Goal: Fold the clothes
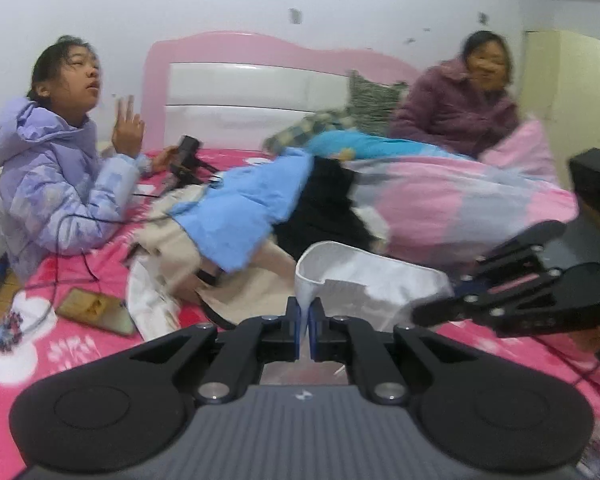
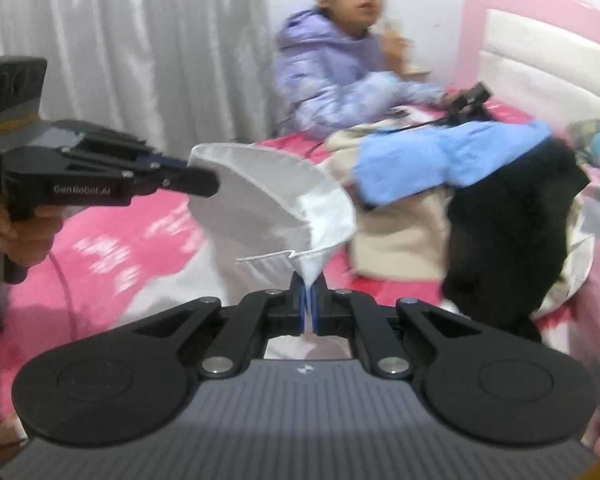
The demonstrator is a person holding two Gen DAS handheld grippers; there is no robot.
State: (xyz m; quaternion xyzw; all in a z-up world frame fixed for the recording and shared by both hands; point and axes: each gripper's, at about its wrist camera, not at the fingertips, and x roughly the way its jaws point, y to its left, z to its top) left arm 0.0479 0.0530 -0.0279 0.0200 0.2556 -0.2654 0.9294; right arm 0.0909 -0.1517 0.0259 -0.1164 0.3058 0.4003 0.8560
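Both grips are thin, and that is the main risk. The left gripper (image 1: 308,320) has its 2 blue-padded fingers (image 1: 296,328) pressed together on only a narrow pinch of the thin white fabric garment (image 1: 364,276), and the right gripper (image 2: 309,304) is clamped the same way on another edge of it. A sharp pull apart could slide the smooth cloth out of either pinch.

The garment hangs slack between the grippers, lifted above the pink flower-printed bedsheet (image 1: 80,344), near the bed's front edge. It looks light and limp, with a stitched hem that curls into a bowl shape, so it may fold unevenly when laid down.

Just behind it lies a soft heap: a puffy light-blue quilted jacket (image 1: 244,208), a black garment (image 1: 324,208) and beige cloth (image 1: 172,248). A trailing edge could snag there.
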